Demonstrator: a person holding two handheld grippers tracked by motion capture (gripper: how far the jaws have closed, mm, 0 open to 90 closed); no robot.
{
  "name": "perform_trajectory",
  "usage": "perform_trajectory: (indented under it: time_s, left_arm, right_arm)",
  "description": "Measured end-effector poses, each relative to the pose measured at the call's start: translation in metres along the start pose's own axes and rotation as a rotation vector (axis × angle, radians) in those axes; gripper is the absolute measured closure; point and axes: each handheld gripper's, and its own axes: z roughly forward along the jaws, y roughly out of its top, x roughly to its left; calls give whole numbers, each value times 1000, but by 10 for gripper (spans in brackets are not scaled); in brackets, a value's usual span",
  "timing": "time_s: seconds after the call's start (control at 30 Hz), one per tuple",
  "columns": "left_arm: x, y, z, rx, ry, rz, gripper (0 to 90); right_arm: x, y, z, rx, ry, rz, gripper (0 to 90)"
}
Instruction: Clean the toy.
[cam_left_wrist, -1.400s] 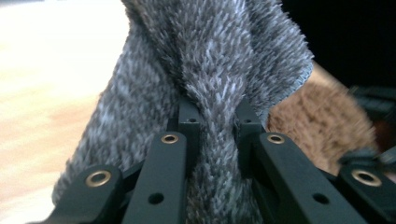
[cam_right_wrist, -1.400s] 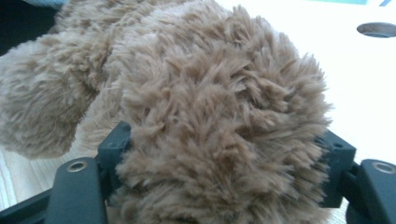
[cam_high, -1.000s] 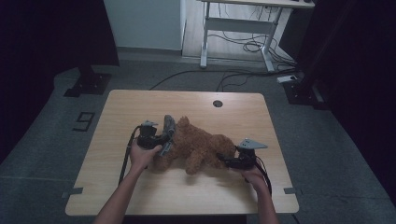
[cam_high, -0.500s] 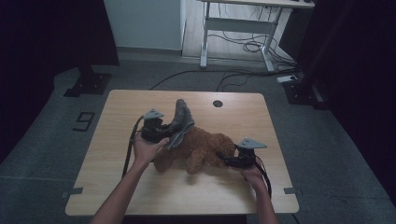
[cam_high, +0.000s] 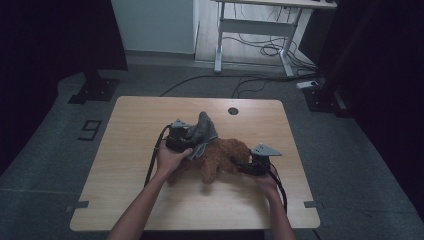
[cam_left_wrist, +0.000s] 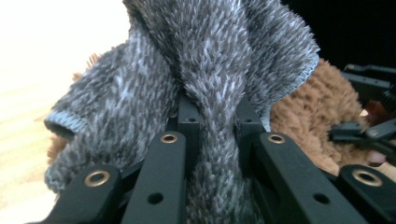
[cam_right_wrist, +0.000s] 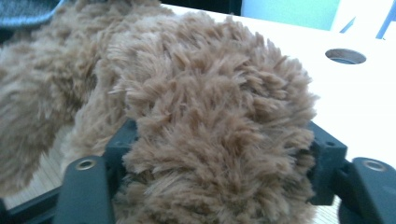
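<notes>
In the high view, a brown plush toy (cam_high: 220, 159) lies on the middle of the wooden table (cam_high: 130, 135). The left gripper (cam_high: 186, 136) holds a grey knitted garment (cam_high: 203, 131) lifted above the toy's left end, and the right gripper (cam_high: 239, 165) holds the toy at its right end. It seems the garment is being pulled off the toy or put on it; I cannot decide which, and the work looks about half done, because the cloth touches the toy at one end but covers little of it.

In the left gripper view, the jaws are closed tightly on a fold of the grey fuzzy garment (cam_left_wrist: 210, 93). The brown fur (cam_left_wrist: 308, 116) is behind it, at the right.

In the right gripper view, the jaws clamp a thick brown furry part (cam_right_wrist: 215, 121), maybe a leg or the head. The toy's face and shape are hidden by fur.
</notes>
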Motion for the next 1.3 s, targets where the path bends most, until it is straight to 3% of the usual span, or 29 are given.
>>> perform_trajectory:
  time_s: [0.13,0.33,0.47,0.6,0.77,0.93,1.0,1.1,1.2,1.3]
  left_arm:
    - [-2,-12,-2,-20,-19,-10,781]
    - [-8,-20,-7,-28,-2,21,782]
    - [-11,-26,-12,-30,0,47,781]
    - [-13,-37,-17,-40,-21,52,782]
    - [-17,-50,-26,-40,-22,74,780]
    - [-14,-55,-33,-32,-27,66,779]
    - [-16,-54,-37,-45,-6,51,779]
    - [-32,-46,-44,-70,40,108,781]
    - [-55,-30,-38,-67,1,154,780]
    - [-81,-13,-17,-41,-56,181,779]
  right_arm:
    - [2,3,-7,35,13,59,214]
    - [3,9,-22,66,23,144,131]
    - [5,10,-35,93,18,161,116]
    - [8,-3,-39,152,33,151,115]
    - [13,-14,-28,168,99,136,246]
    - [16,-13,-20,129,62,71,404]
    - [16,-14,-14,108,45,63,434]
    - [18,-13,-10,98,34,44,461]
    - [17,-13,-12,90,44,48,484]
    - [18,-13,-15,81,57,50,505]
